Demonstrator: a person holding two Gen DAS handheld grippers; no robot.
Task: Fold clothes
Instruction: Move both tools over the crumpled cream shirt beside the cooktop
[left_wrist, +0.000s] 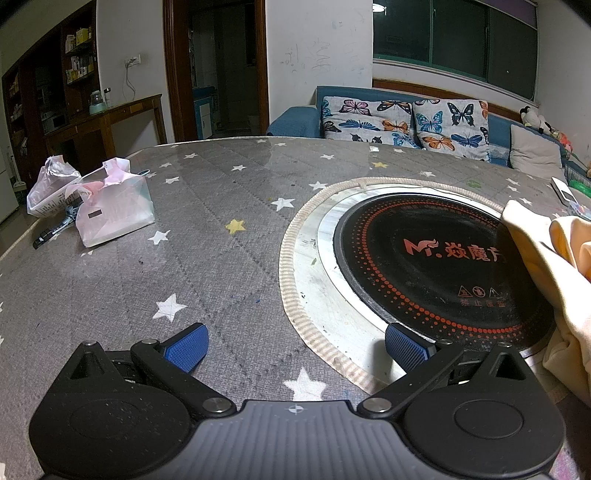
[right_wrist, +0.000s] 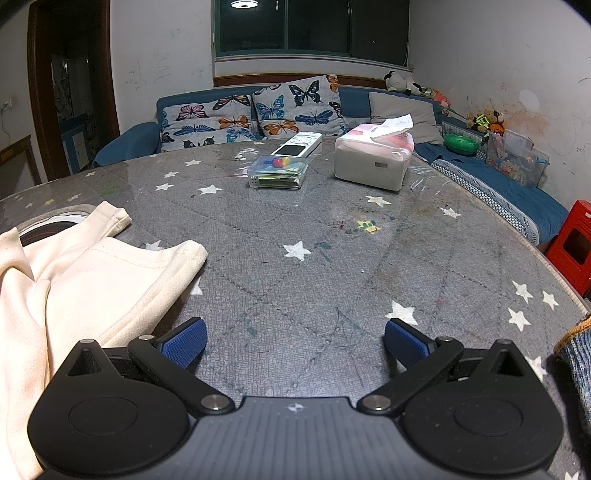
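Left wrist view: my left hand-held gripper (left_wrist: 295, 349) stands fully open, its blue pads (left_wrist: 186, 350) spread wide over the grey star-print table (left_wrist: 221, 258) with nothing between them. The cream garment (left_wrist: 546, 258) enters at the right edge of the frame, bunched in loose folds and overlapping the rim of the round black cooktop (left_wrist: 424, 266) set into the table. Only a part of it shows here, so I cannot tell its full outline from this view.

Right wrist view: my right hand-held gripper (right_wrist: 295, 345) is likewise fully open and empty, above bare table surface. The cream garment (right_wrist: 92, 280) fills the lower left of the frame. Two hemmed ends project toward the upper right: one (right_wrist: 110, 218) at mid left, one (right_wrist: 184, 254) nearer the frame centre. They look like sleeves or legs; I cannot tell which. Judging by these, the long axis runs from lower left to upper right, with the hemmed ends leading.

Handling, as a judgement: the fabric looks soft, light and limp, probably a knit. It will sag and drape when lifted and will not hold a shape. It is not fragile. I would pinch it at the stitched hems or at the outer corners, one per hand-held gripper, and keep it taut while spreading it flat.
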